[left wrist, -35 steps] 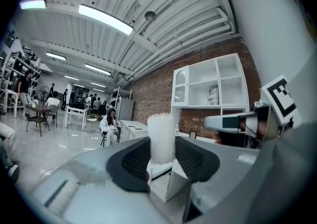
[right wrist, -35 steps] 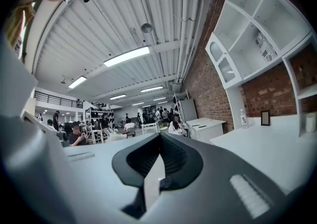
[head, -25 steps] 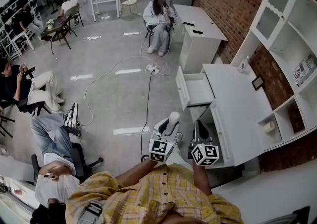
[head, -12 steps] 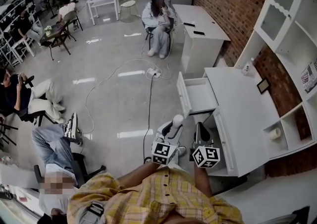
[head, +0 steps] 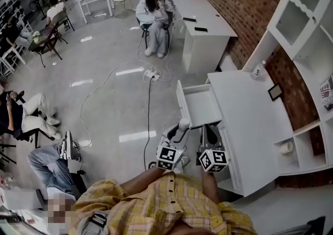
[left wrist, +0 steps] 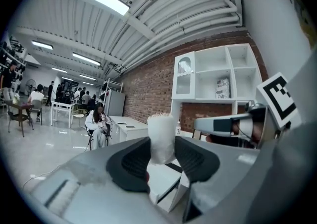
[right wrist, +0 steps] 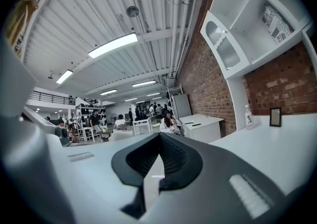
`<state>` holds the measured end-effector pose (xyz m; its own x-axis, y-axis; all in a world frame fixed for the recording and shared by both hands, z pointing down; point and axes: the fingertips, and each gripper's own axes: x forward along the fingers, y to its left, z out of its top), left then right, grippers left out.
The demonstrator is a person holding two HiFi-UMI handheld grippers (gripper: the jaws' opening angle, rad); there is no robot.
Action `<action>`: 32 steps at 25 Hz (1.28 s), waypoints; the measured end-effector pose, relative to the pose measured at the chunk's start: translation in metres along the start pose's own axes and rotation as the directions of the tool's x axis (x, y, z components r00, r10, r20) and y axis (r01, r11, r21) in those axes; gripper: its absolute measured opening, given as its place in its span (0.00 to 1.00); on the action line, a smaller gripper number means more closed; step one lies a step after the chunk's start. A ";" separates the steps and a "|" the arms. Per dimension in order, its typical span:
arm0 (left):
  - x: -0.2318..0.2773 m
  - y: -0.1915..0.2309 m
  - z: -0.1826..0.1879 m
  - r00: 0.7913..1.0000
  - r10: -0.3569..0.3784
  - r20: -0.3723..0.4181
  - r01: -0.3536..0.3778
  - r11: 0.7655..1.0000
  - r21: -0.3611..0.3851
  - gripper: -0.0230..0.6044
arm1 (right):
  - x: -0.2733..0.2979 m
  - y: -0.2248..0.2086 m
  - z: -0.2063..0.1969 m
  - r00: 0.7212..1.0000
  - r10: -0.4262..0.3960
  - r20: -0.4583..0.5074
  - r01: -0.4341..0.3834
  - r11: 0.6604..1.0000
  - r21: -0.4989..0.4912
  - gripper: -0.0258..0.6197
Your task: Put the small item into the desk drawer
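Note:
My left gripper (head: 181,126) is shut on a small white cylinder-shaped item (head: 183,123), which stands upright between the dark pads (left wrist: 132,161) in the left gripper view (left wrist: 161,136). The white desk (head: 250,119) has its drawer (head: 182,101) pulled open, and the drawer looks empty. The item hangs just short of the drawer's near front corner. Below the left jaws the drawer's white front (left wrist: 166,188) shows. My right gripper (head: 208,129) hovers beside the left one at the desk's front edge, its jaws (right wrist: 159,136) shut on nothing.
A clear bottle (head: 257,70), a small picture frame (head: 274,92) and a white shelf unit (head: 307,36) stand at the desk's back. A tape roll (head: 285,147) sits in a cubby. A cable and power strip (head: 151,75) lie on the floor. Seated people are behind and left.
Both grippers and the head have moved toward the desk. The held item now sits close to the open drawer's front corner. Neither gripper's jaws changed.

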<state>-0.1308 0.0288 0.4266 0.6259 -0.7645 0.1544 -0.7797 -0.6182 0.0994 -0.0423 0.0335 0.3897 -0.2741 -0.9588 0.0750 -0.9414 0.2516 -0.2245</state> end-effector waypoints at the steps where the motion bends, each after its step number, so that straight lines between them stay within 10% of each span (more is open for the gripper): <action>1: 0.011 0.006 0.003 1.000 0.002 -0.001 -0.002 1.000 0.000 0.30 | 0.011 -0.005 0.003 1.000 0.004 -0.003 -0.004 1.000 0.000 0.04; 32: 0.199 0.010 -0.001 0.989 -0.103 -0.105 0.107 0.994 0.032 0.30 | 0.114 -0.149 0.005 0.992 -0.109 -0.059 0.111 0.993 0.041 0.04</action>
<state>-0.0138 -0.1294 0.4592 0.6972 -0.6734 0.2457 -0.7074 -0.7018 0.0840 0.0681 -0.1145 0.4265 -0.1811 -0.9710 0.1559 -0.9572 0.1376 -0.2547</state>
